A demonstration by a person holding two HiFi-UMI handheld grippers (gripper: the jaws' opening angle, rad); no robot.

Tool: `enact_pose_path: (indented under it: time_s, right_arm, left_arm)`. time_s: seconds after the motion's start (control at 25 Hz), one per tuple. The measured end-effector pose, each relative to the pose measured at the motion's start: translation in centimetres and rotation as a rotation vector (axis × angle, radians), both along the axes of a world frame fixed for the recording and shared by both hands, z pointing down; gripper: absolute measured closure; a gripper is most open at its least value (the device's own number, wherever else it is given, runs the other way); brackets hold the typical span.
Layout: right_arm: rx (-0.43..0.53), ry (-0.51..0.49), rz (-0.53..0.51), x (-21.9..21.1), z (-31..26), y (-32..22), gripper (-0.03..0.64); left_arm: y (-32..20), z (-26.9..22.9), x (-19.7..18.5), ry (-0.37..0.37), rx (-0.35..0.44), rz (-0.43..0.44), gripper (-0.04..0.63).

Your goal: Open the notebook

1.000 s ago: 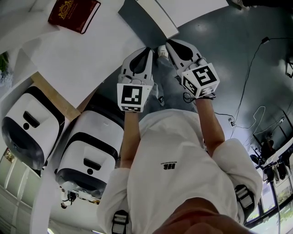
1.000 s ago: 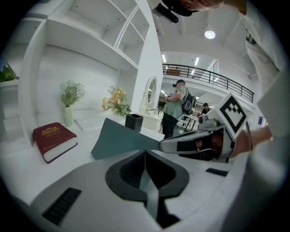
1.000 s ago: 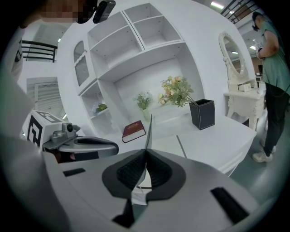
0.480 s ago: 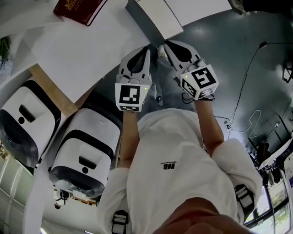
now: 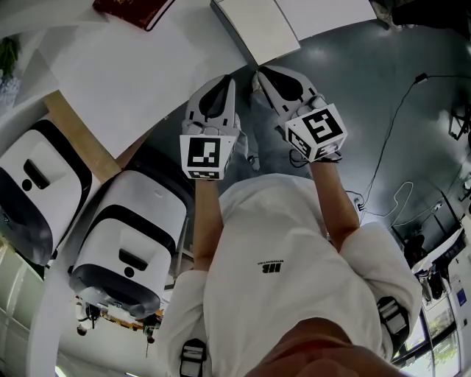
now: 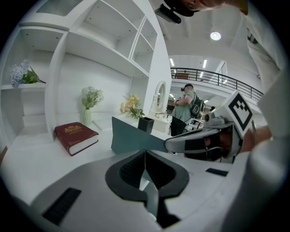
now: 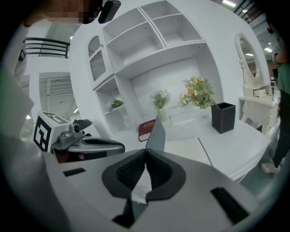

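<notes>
Side by side, the left hand-held gripper (image 5: 228,82) and the right hand-held gripper (image 5: 259,74) point at the notebook (image 5: 259,29), which lies on the white tabletop (image 5: 147,74) just beyond their tips. I see a grey cover and a white page on it, and the cover looks raised, though I can't be sure. Left of the notebook and further back sits a red book (image 5: 132,7). Right of it stands a black box (image 7: 223,117), and behind it are vases of flowers (image 7: 198,93). Two white-and-black units (image 5: 125,243) stand on the floor, well to the left of the notebook and nearer me. Nothing lies between the grippers and the notebook's near edge. Each gripper's jaws are pressed fully together with nothing between them, and I see neither one touching the notebook.
</notes>
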State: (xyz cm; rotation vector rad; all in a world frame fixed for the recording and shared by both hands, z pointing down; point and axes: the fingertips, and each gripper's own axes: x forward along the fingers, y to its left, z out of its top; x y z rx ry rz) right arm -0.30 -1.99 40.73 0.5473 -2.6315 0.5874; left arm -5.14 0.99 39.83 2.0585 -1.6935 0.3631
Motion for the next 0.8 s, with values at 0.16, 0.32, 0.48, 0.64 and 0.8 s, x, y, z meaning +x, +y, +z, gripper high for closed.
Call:
enact_pose_path:
  time_s: [0.16,0.32,0.48,0.64,0.8]
  right_arm:
    - [0.003,0.002,-0.021,-0.6,0.0,0.5,0.612]
    - [0.005,0.0,-0.04,-0.9,0.1,1.1,0.614]
    - [0.006,-0.001,-0.06,-1.5,0.3,1.6,0.612]
    - [0.009,0.0,-0.08,-2.0,0.3,2.1,0.613]
    - [0.003,0.003,-0.095,-2.3,0.5,2.7,0.612]
  left_arm:
    - [0.7,0.1,-0.5,0.002,0.0,-0.022,0.595]
    - [1.4,0.4,-0.7,0.005,-0.003,-0.043,0.595]
    - [2.0,0.7,-1.0,0.008,-0.004,-0.062,0.595]
    - [2.5,0.9,-1.3,0.009,-0.005,-0.081,0.595]
    - [3.3,1.3,-1.5,0.016,-0.01,-0.098,0.595]
